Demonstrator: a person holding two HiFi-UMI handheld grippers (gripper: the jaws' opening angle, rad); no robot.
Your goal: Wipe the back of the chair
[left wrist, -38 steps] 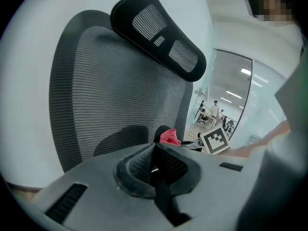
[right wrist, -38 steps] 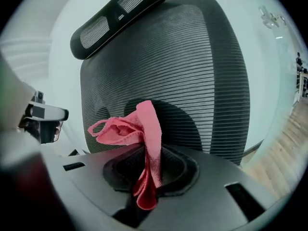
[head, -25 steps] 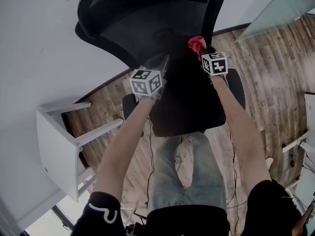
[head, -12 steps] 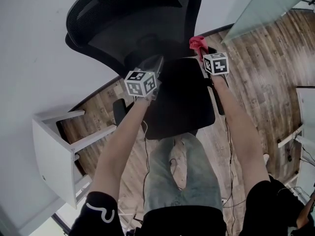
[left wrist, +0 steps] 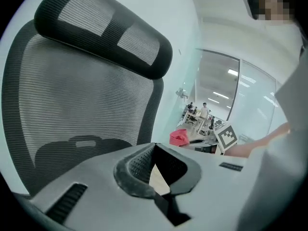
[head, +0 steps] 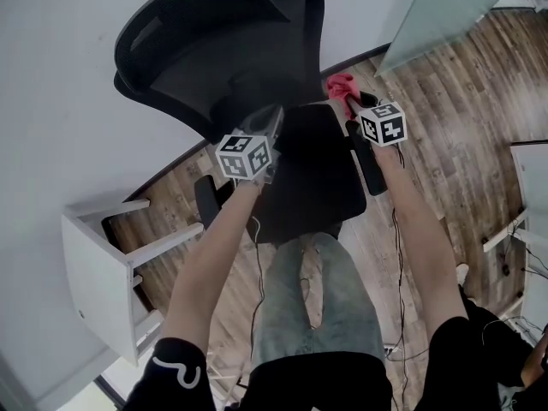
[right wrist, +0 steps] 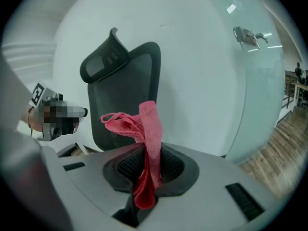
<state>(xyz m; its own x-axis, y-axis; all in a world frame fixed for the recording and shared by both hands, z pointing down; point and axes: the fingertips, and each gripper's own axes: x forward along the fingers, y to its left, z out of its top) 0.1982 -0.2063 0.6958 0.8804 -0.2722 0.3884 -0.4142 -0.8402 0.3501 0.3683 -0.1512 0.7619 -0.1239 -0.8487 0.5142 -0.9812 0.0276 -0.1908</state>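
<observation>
Compared with a second ago, the right gripper [head: 353,103] is swung out a little to the right and lower. The red cloth [head: 341,84] clamped in its jaws is now seen just off the right edge of the chair [head: 214,50] back, against the wooden floor [head: 454,84]. In the right gripper view the cloth is pinched tight and flopped over, and the mesh backrest is well apart from it. The left gripper [head: 272,120] is barely shifted. Its jaws are together with nothing held, and it's pointed at the backrest.
</observation>
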